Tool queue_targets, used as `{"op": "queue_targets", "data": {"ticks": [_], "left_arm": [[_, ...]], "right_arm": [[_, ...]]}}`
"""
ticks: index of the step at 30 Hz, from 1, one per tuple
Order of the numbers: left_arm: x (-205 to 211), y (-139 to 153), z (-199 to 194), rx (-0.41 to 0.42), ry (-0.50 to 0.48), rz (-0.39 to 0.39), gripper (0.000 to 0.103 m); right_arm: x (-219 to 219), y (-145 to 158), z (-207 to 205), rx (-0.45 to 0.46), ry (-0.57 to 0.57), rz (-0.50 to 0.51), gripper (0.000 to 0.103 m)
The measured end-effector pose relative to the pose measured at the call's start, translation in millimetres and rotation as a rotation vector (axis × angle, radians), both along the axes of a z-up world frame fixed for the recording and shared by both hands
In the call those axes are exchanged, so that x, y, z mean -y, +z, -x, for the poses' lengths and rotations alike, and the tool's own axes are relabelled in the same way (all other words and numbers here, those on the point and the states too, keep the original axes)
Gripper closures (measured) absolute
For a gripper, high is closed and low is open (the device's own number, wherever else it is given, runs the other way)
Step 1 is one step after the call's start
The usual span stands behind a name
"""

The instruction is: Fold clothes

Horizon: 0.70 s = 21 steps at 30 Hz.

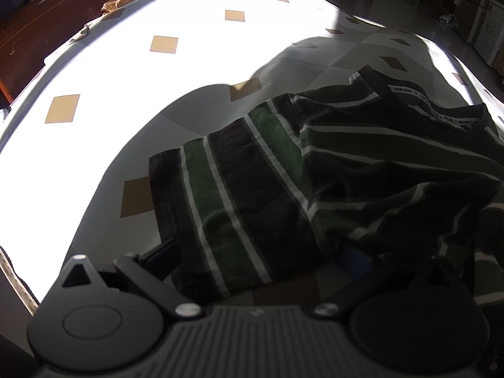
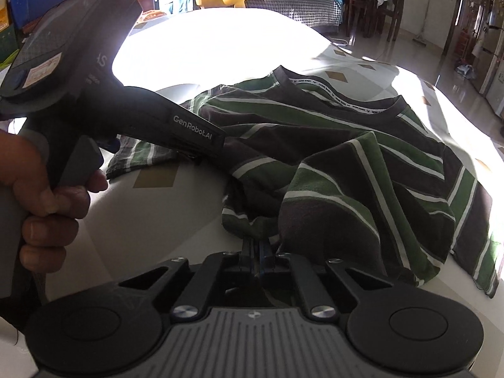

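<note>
Striped shirt (image 2: pixel 330 145) sprawls rumpled across the sunlit tabletop (image 2: pixel 151 220), its near hem pinched in the right gripper (image 2: pixel 256 249), jaws clenched; the left gripper (image 1: pixel 252 252) has jaws spread wide, a sleeve draped over them.

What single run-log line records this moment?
task: fold clothes | right tongs: shut on striped T-shirt hem | left tongs: open, sleeve draped over | surface: diamond-patterned tablecloth

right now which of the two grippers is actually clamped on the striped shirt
The right gripper: its fingers are pressed together on a bunched edge of the striped shirt. The left gripper has its fingers spread wide, with the sleeve only draped over them.
</note>
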<state>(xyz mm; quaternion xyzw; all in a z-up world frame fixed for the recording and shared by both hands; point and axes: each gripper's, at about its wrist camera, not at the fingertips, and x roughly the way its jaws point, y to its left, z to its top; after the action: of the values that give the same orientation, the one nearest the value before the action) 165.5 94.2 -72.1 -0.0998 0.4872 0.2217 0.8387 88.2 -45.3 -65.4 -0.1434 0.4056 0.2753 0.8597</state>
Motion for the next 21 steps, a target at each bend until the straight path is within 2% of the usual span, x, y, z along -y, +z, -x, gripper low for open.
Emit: {"op": "queue_targets", "data": {"ticks": [3,7,10,11,16,21], "left_arm": [[-7.1,0.9,-0.2,-0.001,0.038,-0.016,0.0],[-18.8,1.2,1.5,-0.014,0.104,-0.053,0.0],[-24.1,0.7,3.4,-0.038,0.146,-0.102,0.0],[-25.1,0.7,3.2,-0.043,0.152,-0.104,0.0],[-21.5,16.2,11.7,0.019,0.12,-0.066,0.0],[-3.1,30.6,9.7,0.092,0.022,-0.006,0.0]], "right_arm": [[-3.8,1.5,11.4,-0.041,0.102,-0.035,0.101],[-12.1,0.9,29.9,-0.042,0.216,-0.015,0.101],[-6.8,7.9,31.1,-0.03,0.201,-0.042,0.099],[-4.1,11.9,30.5,-0.02,0.187,-0.058,0.095],[8.6,33.9,27.6,0.066,0.094,-0.109,0.078],[14.8,39.8,22.6,0.102,0.013,-0.067,0.066]]}}
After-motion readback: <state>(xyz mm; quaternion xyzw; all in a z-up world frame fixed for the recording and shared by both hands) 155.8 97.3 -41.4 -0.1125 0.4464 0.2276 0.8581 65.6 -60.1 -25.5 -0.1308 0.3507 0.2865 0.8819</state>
